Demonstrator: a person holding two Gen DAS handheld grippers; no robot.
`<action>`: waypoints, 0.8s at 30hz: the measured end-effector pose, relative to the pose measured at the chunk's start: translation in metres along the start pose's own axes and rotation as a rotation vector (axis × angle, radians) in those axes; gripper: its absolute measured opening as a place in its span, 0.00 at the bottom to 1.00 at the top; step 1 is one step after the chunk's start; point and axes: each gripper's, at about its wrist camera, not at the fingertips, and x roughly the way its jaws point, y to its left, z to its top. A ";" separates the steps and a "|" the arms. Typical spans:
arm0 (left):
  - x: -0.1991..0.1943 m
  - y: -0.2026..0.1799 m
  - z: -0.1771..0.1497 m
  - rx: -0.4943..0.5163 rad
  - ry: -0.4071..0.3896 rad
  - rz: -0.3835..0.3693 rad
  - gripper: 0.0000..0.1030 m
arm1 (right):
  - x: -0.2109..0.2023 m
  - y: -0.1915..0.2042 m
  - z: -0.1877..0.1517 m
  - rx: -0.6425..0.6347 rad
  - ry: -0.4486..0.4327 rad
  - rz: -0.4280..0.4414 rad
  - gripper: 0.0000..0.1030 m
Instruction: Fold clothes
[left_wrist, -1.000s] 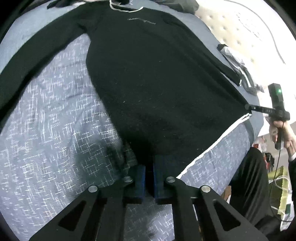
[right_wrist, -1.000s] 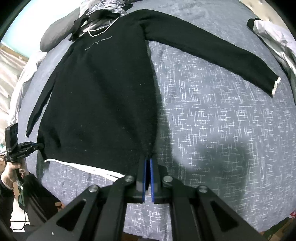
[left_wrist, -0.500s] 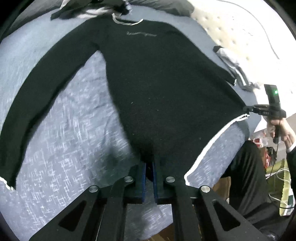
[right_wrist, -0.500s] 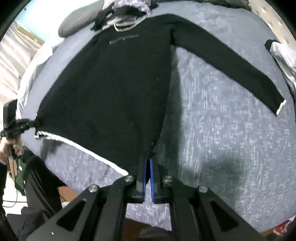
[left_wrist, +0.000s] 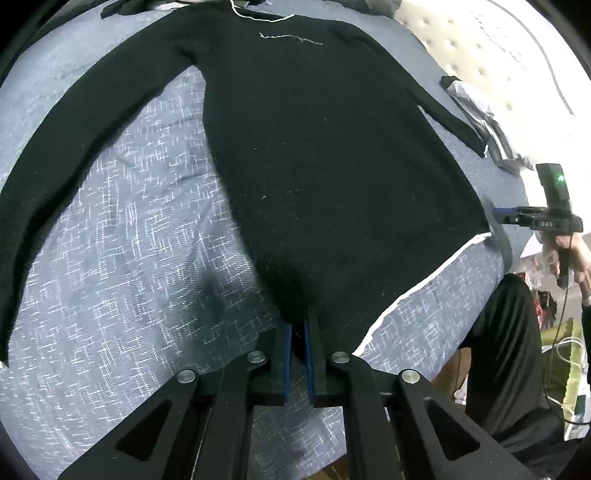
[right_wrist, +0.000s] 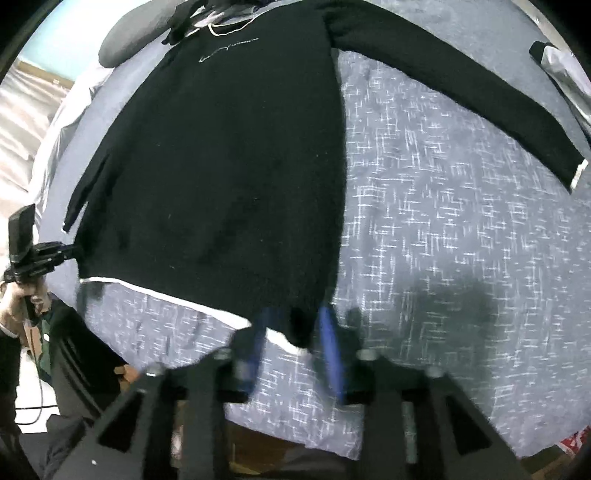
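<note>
A black long-sleeved sweater (left_wrist: 332, 155) with a white hem lies face up, spread flat on a grey-blue patterned bed cover (left_wrist: 122, 258), sleeves out to both sides. My left gripper (left_wrist: 298, 325) is shut on the sweater's left hem corner; it also shows at the left of the right wrist view (right_wrist: 70, 253). My right gripper (right_wrist: 295, 325) is open, its blue pads on either side of the right hem corner (right_wrist: 301, 332), which rests on the cover. The right gripper also shows in the left wrist view (left_wrist: 498, 216), apart from the hem end.
More clothes lie at the head of the bed (right_wrist: 192, 18) and a black and white garment (left_wrist: 480, 118) at the right side. A tufted headboard (left_wrist: 480, 48) stands beyond. The person's dark-trousered legs (left_wrist: 506, 350) are at the bed's near edge.
Both grippers pulled the hem toward the near edge, stretching the sweater flat. The right gripper has opened and let go of its hem corner. The left stays shut.
</note>
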 end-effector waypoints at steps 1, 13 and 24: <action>0.000 0.000 0.000 -0.002 0.001 0.000 0.06 | 0.001 0.000 0.000 0.000 0.004 -0.002 0.41; 0.006 0.001 -0.001 -0.034 0.002 -0.004 0.14 | 0.015 -0.012 -0.005 0.049 0.026 -0.007 0.09; 0.019 -0.013 -0.005 -0.008 0.027 -0.022 0.18 | -0.022 -0.027 -0.019 0.025 -0.057 -0.031 0.03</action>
